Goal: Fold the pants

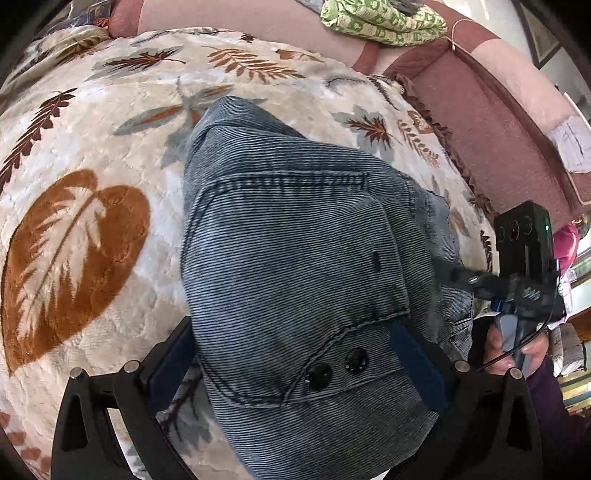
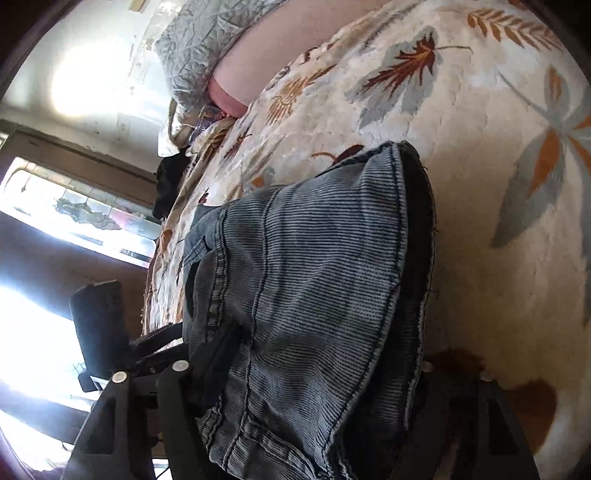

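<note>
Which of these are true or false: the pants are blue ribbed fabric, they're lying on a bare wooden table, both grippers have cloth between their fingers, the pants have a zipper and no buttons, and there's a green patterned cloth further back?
1. The pants are blue ribbed fabric. True.
2. They lie on a bare wooden table. False: they lie on a cream blanket with a leaf print.
3. The left gripper and the right gripper both have pants fabric between their fingers. True.
4. The pants show a zipper and no buttons. False: two dark buttons show near the left gripper; no zipper is visible.
5. A green patterned cloth lies further back. True.
</note>
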Tool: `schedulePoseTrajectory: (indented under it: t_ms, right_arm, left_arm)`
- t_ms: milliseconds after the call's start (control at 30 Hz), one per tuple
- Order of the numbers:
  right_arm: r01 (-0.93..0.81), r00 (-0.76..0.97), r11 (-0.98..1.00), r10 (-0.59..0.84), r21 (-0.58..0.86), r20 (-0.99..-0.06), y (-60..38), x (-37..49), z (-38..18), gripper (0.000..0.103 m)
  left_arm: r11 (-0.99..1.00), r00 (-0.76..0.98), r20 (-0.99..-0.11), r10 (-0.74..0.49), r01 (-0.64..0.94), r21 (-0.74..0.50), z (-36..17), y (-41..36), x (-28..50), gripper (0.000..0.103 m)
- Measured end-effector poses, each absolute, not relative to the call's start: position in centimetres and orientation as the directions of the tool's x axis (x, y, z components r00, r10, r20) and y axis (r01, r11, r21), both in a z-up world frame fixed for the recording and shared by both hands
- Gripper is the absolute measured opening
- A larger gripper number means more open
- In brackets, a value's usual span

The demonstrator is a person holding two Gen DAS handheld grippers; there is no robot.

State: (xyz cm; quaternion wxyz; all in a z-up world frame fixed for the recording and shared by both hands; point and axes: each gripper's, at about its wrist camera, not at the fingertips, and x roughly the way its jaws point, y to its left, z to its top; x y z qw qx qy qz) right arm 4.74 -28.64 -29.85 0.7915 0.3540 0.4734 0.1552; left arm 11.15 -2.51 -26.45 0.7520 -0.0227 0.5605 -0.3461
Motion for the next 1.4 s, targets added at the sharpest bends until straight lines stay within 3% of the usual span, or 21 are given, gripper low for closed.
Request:
schedulePoseTrajectory:
  t_ms: [33,67,400,700,900,1033,1100,1133,1200,1267,1400]
  right_arm:
    - [0.079,0.501,0.711,0.578,0.699,-0.644,-28.3,4.6,-29.8,0.048]
    - [0.072,0.499,0.714,0.579,0.697,-0.645,-28.1,4.7,-29.8,0.045]
    - [-0.051,0.608,0.783,0.517,0.620,-0.603,-26.3,3.1,-26.0,0.038]
    - [-0.154,0.694,0.801,0.504,0.578,-0.513,-25.5,7.3,-19.7,0.038]
    - [-0.148,0.698,0.775,0.522,0.614,-0.491,-25.9,14.7,-19.6,0.038]
    - [-0.056,0.643,0.770,0.514,0.635,-0.567,-25.8,18.9,-24.5,0.040]
    - [0.056,0.608,0.803,0.444,0.593,-0.658,-26.0,20.0,-27.5,0.047]
    - [0.084,0.600,0.816,0.417,0.572,-0.683,-26.2,20.3,-28.5,0.056]
    - [0.062,0.606,0.817,0.425,0.573,-0.672,-26.3,20.4,-28.8,0.058]
    - [0.055,0.595,0.839,0.408,0.541,-0.692,-26.0,20.2,-28.1,0.066]
    - [0.067,0.624,0.879,0.333,0.473,-0.707,-26.1,18.3,-26.3,0.068]
  left_arm:
    - [0.756,0.136,-0.823,-0.551,0.499,-0.424,-26.4,-2.5,11.0,0.101]
    - [0.754,0.142,-0.821,-0.553,0.505,-0.420,-26.3,-2.4,10.8,0.099]
    - [0.756,0.206,-0.806,-0.554,0.530,-0.384,-23.0,-1.8,10.3,0.054]
    - [0.792,0.363,-0.774,-0.519,0.545,-0.276,-16.8,-1.8,15.1,0.053]
    - [0.848,0.421,-0.807,-0.415,0.500,-0.176,-17.9,-3.1,21.4,0.053]
    - [0.898,0.410,-0.877,-0.252,0.437,-0.054,-23.2,-3.4,24.9,0.053]
    - [0.906,0.387,-0.898,-0.208,0.422,-0.028,-26.2,-3.5,25.5,0.057]
    - [0.912,0.404,-0.892,-0.201,0.409,-0.020,-26.6,-3.4,25.4,0.061]
    - [0.920,0.427,-0.883,-0.194,0.392,-0.012,-26.3,-3.4,25.1,0.062]
    - [0.922,0.431,-0.885,-0.175,0.388,0.007,-25.7,-3.3,24.6,0.062]
    - [0.928,0.475,-0.867,-0.153,0.369,0.039,-22.9,-3.0,22.2,0.063]
